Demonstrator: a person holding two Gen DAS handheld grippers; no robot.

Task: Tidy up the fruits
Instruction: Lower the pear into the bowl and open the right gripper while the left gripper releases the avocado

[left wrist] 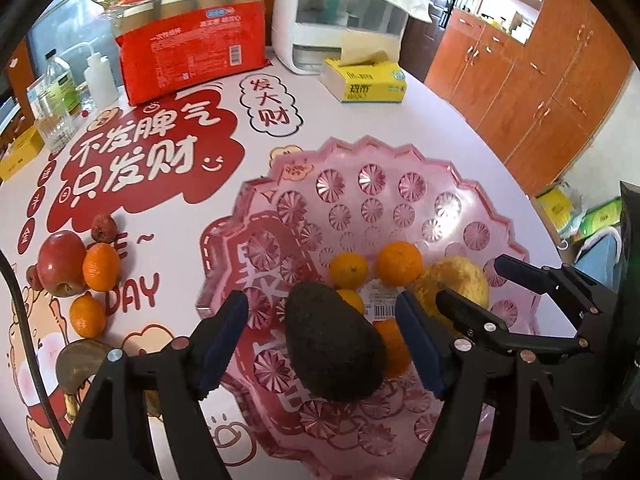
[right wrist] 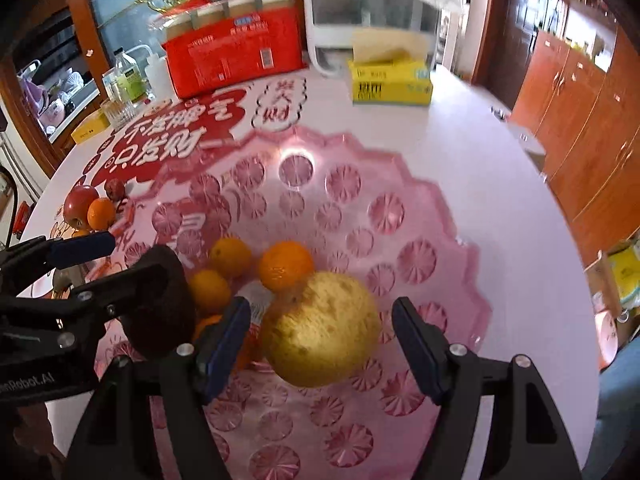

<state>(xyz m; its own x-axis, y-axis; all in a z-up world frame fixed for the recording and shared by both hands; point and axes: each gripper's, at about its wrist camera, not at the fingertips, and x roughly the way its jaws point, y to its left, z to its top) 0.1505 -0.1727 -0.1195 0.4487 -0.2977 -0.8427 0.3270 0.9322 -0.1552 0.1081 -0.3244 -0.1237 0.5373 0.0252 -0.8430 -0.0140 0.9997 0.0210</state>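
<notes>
A pink glass fruit plate (left wrist: 400,168) (right wrist: 440,216) holds several oranges (left wrist: 400,262) (right wrist: 285,265), a dark avocado (left wrist: 334,344) (right wrist: 160,300) and a yellow pear-like fruit (left wrist: 452,284) (right wrist: 326,330). My left gripper (left wrist: 320,344) is open with the avocado lying between its fingers, gaps on both sides. My right gripper (right wrist: 322,344) is open around the yellow fruit, which rests on the plate; it also shows in the left wrist view (left wrist: 480,292). On the table left of the plate lie a red apple (left wrist: 60,266), two oranges (left wrist: 101,267) and a small red fruit (left wrist: 104,228).
A red package of cups (left wrist: 192,40), a yellow tissue box (left wrist: 366,80), a white appliance (left wrist: 340,12), bottles and a glass (left wrist: 56,120) stand at the table's far side. A brown fruit (left wrist: 80,364) lies near my left gripper. Wooden cabinets (left wrist: 540,80) stand to the right.
</notes>
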